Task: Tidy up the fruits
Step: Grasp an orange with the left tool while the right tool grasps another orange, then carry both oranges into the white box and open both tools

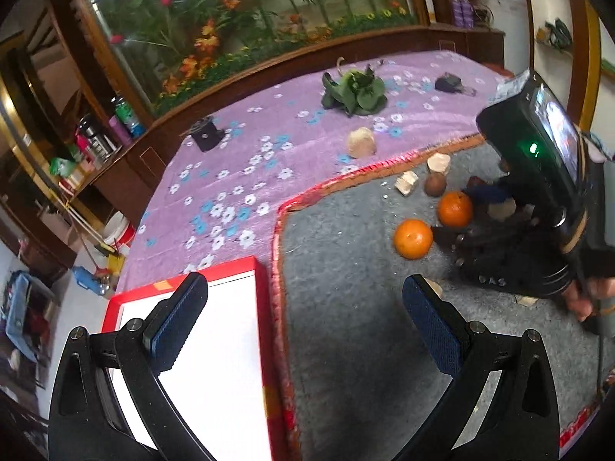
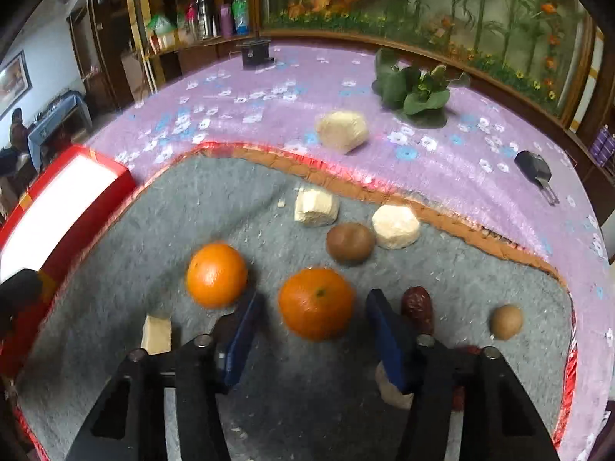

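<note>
Red-walled box [image 2: 69,192] with a white inside sits at the left edge of the surface, beside the red-trimmed border of the grey mat [image 2: 153,238] that overlies a purple flowered cloth [image 2: 238,100]. Over the box and the mat's left border hang the left tongs [image 1: 305,319], fingers wide apart with nothing between them. Farther right on the mat lies a first orange [image 2: 216,274], just outside the left finger of the right tongs [image 2: 313,326]. A second orange [image 2: 316,303] lies between those fingers, stem scar turned up and slightly right; narrow gaps show on both sides, so the pads do not yet press it. Being round, it shows no long axis. Behind it toward the mat's far border are a brown kiwi [image 2: 349,244] and two pale blocks [image 2: 317,207]. Just right of the right finger a dark red date [image 2: 417,307] lies with its long axis running away from the camera. A small brown fruit [image 2: 506,320] lies near the mat's right edge.
</note>
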Demonstrator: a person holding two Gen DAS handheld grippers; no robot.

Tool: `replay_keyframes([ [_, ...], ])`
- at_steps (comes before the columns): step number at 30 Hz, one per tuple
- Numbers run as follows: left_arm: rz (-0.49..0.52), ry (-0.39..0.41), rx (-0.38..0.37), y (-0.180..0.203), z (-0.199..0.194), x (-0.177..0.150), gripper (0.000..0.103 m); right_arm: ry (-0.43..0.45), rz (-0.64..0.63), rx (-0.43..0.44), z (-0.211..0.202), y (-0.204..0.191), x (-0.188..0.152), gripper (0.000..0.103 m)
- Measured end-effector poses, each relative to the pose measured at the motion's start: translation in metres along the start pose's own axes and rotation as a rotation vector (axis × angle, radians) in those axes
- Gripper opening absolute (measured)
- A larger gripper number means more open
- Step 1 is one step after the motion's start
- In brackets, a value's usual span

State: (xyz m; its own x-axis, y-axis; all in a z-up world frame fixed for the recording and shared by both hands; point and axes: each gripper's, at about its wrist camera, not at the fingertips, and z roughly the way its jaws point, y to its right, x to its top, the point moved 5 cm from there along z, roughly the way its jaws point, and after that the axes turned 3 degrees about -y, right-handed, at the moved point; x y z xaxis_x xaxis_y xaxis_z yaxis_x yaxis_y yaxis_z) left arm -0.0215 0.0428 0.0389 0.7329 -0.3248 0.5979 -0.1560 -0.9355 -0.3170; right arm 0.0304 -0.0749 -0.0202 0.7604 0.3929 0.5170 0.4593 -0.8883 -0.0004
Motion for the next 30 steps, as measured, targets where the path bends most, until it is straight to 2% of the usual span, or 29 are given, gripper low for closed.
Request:
replay_keyframes([
  [1,0.001,-0.009,-0.002,0.002,0.003,0.002,0.103,0.005,0.017,0.015,-0.002,0.005,0.001,0.036],
  [2,-0.001,-0.016,-0.008,0.003,0.005,0.003,0.103,0.005,0.051,0.046,-0.003,0.011,0.001,0.034],
  [4,-0.002,-0.031,-0.039,0.010,0.010,0.008,0.103,0.002,0.140,0.145,-0.005,0.025,0.003,0.034],
  [6,0.017,-0.047,-0.055,0.019,0.017,0.014,0.103,0.024,0.209,0.204,-0.014,0.038,0.004,0.034],
  [7,0.029,-0.055,-0.056,0.024,0.021,0.016,0.103,0.047,0.234,0.228,-0.021,0.042,0.005,0.034],
  [10,0.061,-0.073,-0.071,0.043,0.032,0.023,0.103,0.153,0.369,0.376,-0.048,0.067,0.008,0.034],
  [11,0.066,-0.079,-0.077,0.048,0.035,0.025,0.102,0.175,0.396,0.393,-0.051,0.072,0.008,0.034],
  [14,0.075,-0.104,-0.107,0.066,0.048,0.033,0.099,0.214,0.461,0.387,-0.058,0.085,0.009,0.034],
  [15,0.073,-0.111,-0.109,0.068,0.051,0.034,0.095,0.217,0.479,0.386,-0.058,0.088,0.008,0.034],
  [20,0.057,-0.172,-0.172,0.084,0.073,0.036,0.064,0.236,0.521,0.389,-0.059,0.097,0.011,0.034],
  [22,0.045,-0.194,-0.207,0.087,0.080,0.032,0.044,0.234,0.526,0.389,-0.058,0.099,0.012,0.034],
  [24,0.007,-0.170,-0.243,0.084,0.079,0.031,0.033,0.230,0.530,0.390,-0.055,0.099,0.012,0.034],
  [27,-0.037,-0.142,-0.245,0.075,0.074,0.030,0.033,0.234,0.517,0.383,-0.055,0.096,0.012,0.034],
  [30,-0.087,-0.099,-0.215,0.061,0.057,0.027,0.033,0.255,0.484,0.387,-0.058,0.089,0.013,0.034],
])
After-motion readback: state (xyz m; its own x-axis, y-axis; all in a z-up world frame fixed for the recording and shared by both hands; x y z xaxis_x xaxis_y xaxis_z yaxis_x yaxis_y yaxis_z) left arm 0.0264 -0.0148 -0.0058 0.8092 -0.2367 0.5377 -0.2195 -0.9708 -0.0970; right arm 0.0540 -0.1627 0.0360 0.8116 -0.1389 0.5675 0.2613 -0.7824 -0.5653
